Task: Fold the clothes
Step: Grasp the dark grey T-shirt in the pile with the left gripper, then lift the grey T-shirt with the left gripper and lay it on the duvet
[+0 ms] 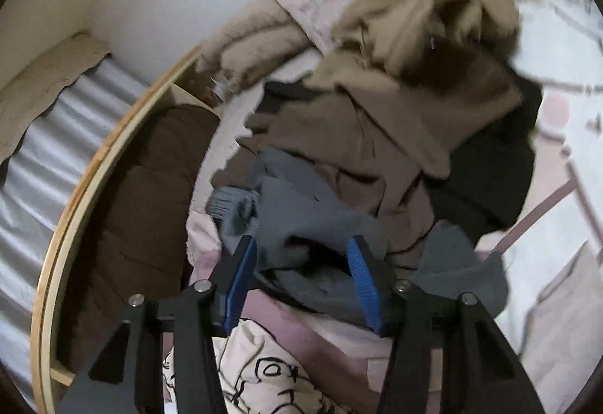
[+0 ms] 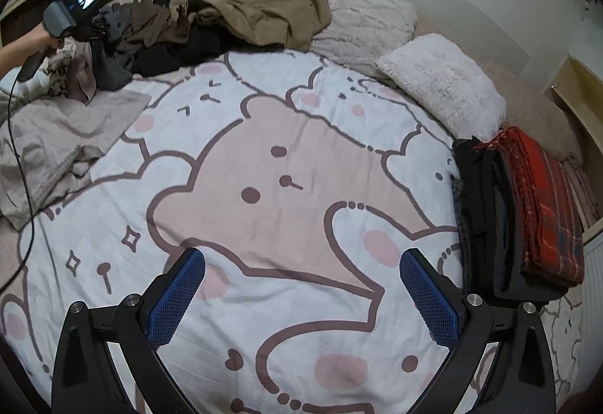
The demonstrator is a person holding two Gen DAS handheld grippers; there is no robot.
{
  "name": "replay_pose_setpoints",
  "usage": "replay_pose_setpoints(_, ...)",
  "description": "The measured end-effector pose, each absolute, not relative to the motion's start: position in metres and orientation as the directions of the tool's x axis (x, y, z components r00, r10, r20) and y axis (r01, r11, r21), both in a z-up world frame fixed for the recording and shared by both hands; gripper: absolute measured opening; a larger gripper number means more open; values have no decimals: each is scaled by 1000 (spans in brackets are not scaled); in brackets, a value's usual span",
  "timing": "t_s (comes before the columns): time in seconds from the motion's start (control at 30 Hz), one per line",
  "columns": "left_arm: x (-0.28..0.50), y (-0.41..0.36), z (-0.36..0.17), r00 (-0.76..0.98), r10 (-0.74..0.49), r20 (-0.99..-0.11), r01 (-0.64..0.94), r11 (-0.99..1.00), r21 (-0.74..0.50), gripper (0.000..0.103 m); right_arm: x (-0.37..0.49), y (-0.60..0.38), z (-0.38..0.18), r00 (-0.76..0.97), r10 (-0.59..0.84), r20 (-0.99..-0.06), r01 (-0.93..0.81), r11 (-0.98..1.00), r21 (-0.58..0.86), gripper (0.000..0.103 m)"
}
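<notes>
Here the grey garment [image 1: 301, 222] lies between the left gripper [image 1: 301, 263] fingers (spread).

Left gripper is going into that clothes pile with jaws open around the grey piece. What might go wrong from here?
1. The grey garment lies tangled under the brown garment and beside a black one, so a pull by the left gripper may drag several along.
2. Its cable trails over the beige cloth and might snag.
3. The right gripper hangs open above the duvet, far from helping.
</notes>
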State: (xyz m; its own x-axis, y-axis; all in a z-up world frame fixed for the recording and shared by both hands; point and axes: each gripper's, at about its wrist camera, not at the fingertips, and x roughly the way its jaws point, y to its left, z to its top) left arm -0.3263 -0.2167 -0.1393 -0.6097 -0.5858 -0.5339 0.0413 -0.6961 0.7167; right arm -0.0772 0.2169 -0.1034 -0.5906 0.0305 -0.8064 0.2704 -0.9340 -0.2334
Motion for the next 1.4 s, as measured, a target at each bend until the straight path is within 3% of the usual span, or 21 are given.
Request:
replay_pose_setpoints(0.1,-339,-231,-146,-551,-603,-577,52,-715,698,11,-83,217,-112,-572,39,-819,280,-930,-239,103)
replay_pose_setpoints(0.27,-335,-252,-126,-578,-528,-622,149,-818,556,11,-88,220,-120,-553,38,-832,283,-931,-231,103)
replay_pose_setpoints(0.43,-314,-245,-86,-699,-401,-592,177,-899,400,10,-90,221,-123,-539,29,-842,284,-935,-214,103)
replay_pose_setpoints(0.67,-268,-208,-51,-791,-282,-542,97,-934,344,10,-87,218,-115,-547,1,-837,293,-937,-192,103)
replay_pose_setpoints(0.8,-240,-208,-20,-838,-238,-491,101,-952,289,9,-82,216,-109,-555,-9,-832,296,-937,-186,103)
replay_pose_setpoints(1.0,-193,-197,68,-929,-160,-334,93,-974,206,9,-72,213,-96,-576,-30,-817,300,-937,-177,103)
replay_pose_setpoints(1.2,-139,-151,150,-975,-8,-221,-31,-984,174,10,-57,209,-71,-632,-68,-772,308,-936,-169,103)
replay_pose_setpoints(1.4,-79,-79,182,-943,232,-240,-267,-956,125,10,-35,228,-34,-695,-114,-710,255,-962,-95,103)
